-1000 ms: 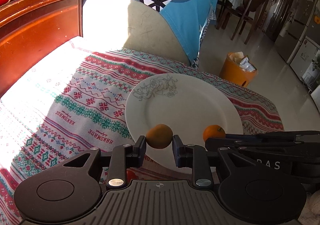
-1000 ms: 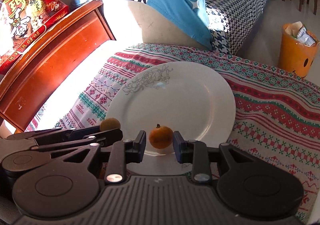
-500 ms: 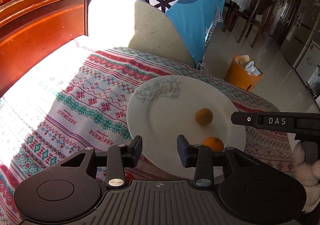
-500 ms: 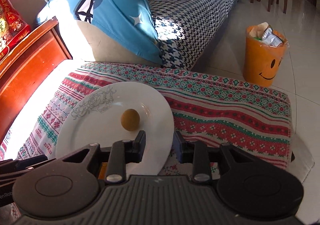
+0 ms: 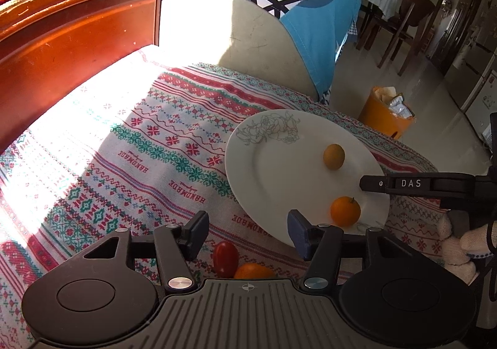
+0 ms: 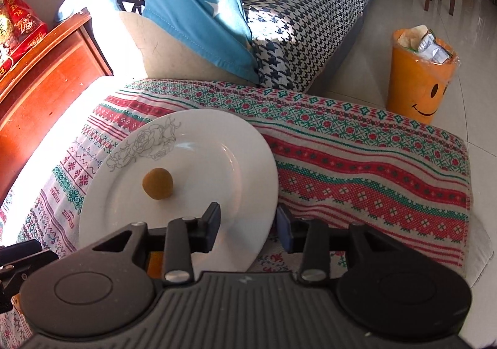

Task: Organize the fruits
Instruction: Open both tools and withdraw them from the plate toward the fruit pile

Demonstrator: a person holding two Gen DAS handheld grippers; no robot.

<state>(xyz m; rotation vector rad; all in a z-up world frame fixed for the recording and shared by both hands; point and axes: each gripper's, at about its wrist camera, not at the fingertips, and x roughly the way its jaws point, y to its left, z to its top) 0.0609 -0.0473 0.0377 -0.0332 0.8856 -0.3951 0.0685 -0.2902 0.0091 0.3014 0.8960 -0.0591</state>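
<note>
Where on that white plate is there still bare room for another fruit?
The plate is bare across its middle and beside the rose drawing. Its right side is crowded: the brownish fruit, the orange and the right gripper's finger above the rim.

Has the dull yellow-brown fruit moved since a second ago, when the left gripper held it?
Yes. The yellow-brown fruit now lies free on the white plate, nearer its far rim. The left gripper, its jaws just opened, is empty.
</note>
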